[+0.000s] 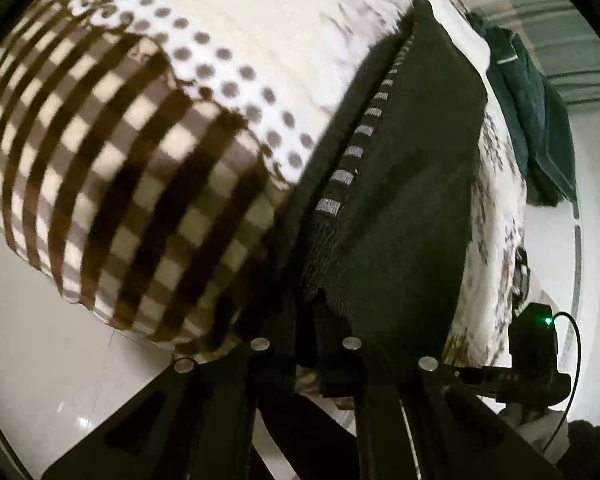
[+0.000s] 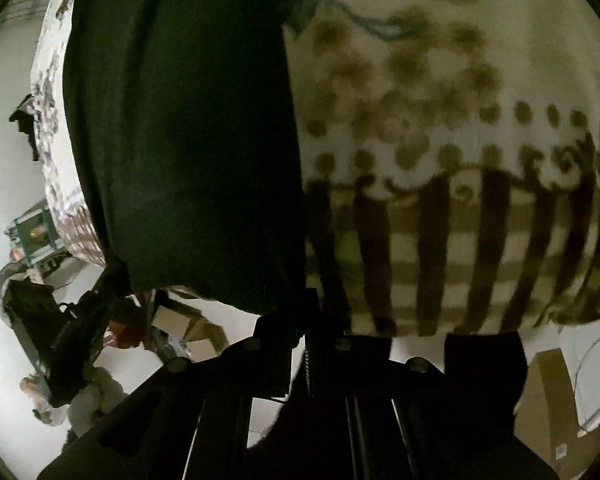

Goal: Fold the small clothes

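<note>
The left gripper [image 1: 306, 344] stands at the bottom of the left wrist view with its jaws drawn fully together on the near hem of the dark green knit garment [image 1: 400, 200]; the cloth rises directly out of the fingertips, so the judgement is that the edge is pinched and held. The right gripper [image 2: 306, 312] shows the same condition in the right wrist view: jaws closed to nothing, meeting at the lower corner of the same dark green knit garment [image 2: 180, 140], though the contact itself sits in shadow and cannot be confirmed in detail. The garment lies spread on the white bedspread with brown check border and brown dots [image 1: 120, 160], near the edge of the bed, with a row of grey stitched bars [image 1: 364, 132] running along one seam. It appears flat and at most partly folded; no finished fold is visible. Judged from this, the task is at an early stage: both near corners are gripped, and the lift, the carry across and the laying down of the fold remain. Beyond the garment, a second dark teal garment [image 1: 528, 120] lies crumpled at the far side of the bedspread, apart from the first and apparently not yet folded.
</note>
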